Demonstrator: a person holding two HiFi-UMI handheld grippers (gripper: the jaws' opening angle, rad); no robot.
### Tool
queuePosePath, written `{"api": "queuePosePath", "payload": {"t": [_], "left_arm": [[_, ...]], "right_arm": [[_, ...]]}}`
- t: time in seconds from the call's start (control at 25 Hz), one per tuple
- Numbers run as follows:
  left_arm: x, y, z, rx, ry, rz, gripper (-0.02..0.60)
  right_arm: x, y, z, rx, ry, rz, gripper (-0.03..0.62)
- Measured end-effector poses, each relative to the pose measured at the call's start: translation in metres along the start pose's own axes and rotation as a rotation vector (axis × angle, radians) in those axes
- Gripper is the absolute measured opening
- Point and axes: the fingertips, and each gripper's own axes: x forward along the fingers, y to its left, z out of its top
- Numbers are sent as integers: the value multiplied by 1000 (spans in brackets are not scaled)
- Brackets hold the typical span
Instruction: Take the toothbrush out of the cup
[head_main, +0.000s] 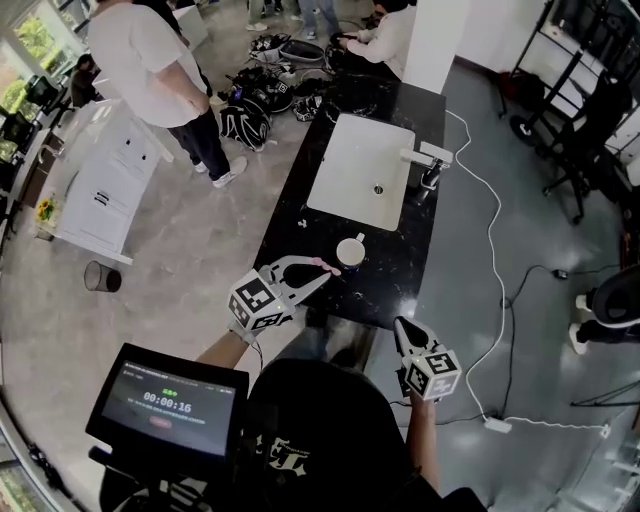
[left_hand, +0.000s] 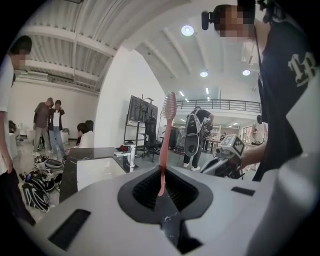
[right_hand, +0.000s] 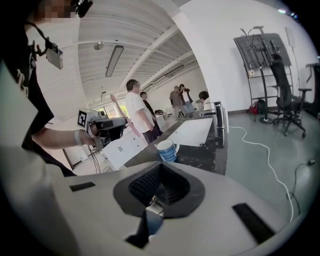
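Observation:
A white cup with blue bands stands on the black counter in front of the sink, and the right gripper view shows the cup too. My left gripper hovers just left of the cup, shut on a pink toothbrush that is clear of the cup. In the left gripper view the toothbrush stands up from the left gripper, bristles at the top. My right gripper hangs off the counter's near edge, shut and empty, and its tips point toward the cup.
A white sink with a faucet fills the counter's middle. A person stands on the left beside a white board. A white cable runs over the floor on the right. Bags lie beyond the counter.

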Motion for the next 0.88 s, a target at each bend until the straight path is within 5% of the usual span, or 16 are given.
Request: {"api": "queuePosePath", "payload": {"t": [0.48, 0.88], "left_arm": [[5, -63, -24, 4, 85, -28, 32], [4, -63, -27, 24, 60, -118, 32]], "right_arm": [[-25, -20, -27, 59, -20, 24, -12], [-26, 3, -23, 59, -41, -4, -12]]}}
